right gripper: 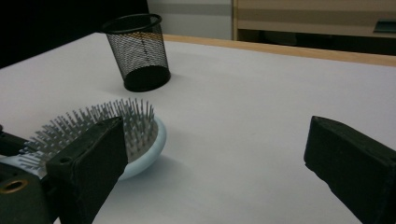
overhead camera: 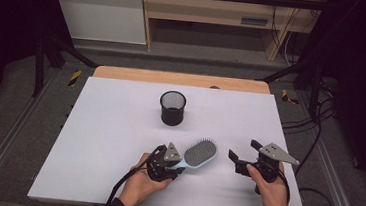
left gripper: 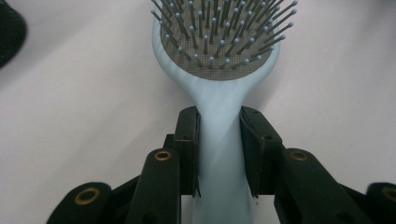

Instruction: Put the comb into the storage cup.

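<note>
Left gripper [left gripper: 219, 154]: jaws clamped on the neck of a pale blue plastic paddle hairbrush [overhead camera: 197, 154] with grey pin bristles, head pointing away from the person, at or just above the white table [overhead camera: 107, 141]; contact cannot be told.

Right gripper [overhead camera: 243, 152]: jaws spread wide, nothing between them, just beside the brush head.

Black wire-mesh pen cup [overhead camera: 172, 108]: upright, well apart toward the far edge.

Risk, as judged: the grip sits on the tapering neck, so the heavier head could pivot or slide out on lifting.

Views: the left gripper view shows pads pressing the handle; the right gripper view shows the bristles standing upward [right gripper: 100, 126] and the cup's open rim.
</note>
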Demonstrator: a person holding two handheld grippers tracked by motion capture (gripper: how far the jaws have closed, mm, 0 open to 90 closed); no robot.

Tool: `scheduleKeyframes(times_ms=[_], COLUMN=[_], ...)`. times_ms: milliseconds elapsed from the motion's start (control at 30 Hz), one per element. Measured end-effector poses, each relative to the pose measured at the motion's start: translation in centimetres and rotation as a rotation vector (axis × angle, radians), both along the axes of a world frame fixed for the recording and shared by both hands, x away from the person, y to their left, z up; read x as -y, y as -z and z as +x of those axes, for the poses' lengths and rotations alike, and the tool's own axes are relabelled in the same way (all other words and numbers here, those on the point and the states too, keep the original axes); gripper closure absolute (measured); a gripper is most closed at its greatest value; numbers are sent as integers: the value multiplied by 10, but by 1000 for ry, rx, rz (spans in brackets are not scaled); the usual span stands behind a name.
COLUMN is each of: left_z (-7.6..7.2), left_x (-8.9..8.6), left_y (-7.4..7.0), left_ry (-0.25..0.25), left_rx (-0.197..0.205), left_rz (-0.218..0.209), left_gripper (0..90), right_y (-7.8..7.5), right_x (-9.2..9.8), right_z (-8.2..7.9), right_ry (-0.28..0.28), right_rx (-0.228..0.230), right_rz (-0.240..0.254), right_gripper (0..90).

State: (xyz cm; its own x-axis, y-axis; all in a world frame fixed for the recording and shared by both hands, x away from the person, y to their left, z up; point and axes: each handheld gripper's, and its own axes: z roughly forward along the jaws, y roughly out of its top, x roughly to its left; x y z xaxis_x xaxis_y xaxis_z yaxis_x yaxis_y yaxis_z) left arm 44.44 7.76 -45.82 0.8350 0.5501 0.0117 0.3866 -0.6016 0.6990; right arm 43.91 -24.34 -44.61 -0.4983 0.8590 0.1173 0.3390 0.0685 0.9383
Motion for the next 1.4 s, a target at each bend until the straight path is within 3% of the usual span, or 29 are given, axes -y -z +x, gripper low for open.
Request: scheduleKeyframes(times_ms=[67,133,167,233,400,500,700,1000,1100,1400], left_z=[3,6,6,9,8,6,3,-1,-2,-5], left_x=[-6,-15,-15,-22,-27,-30,-34,-33,-34,-32], left_y=[-2,-3,-3,-4,-10,-17,-26,-34,-36,-39], left_ry=[-8,-27,-27,-42,-53,-54,-52,-41,-42,-41], left_rx=[8,18,18,28,44,72,93,113,120,140], left_rz=[-10,-35,-35,-63,-87,-106,-132,-158,-165,-180], left_gripper=[695,695,695,695,695,695,695,695,695,695], right_y=[0,0,0,0,4,4,4,4,1,-13], right_x=[-6,-16,-16,-29,-54,-76,-99,-116,-119,-123], right_z=[0,1,1,3,8,11,17,25,29,35], right_ry=[-16,-38,-38,-71,-126,-174,-213,-235,-234,-219], right_rx=[-5,-19,-19,-44,-95,-127,-180,-225,-238,-229], right_rz=[24,79,79,135,178,236,317,392,443,461], right_gripper=[59,59,59,59,59,55,51,56,63,135])
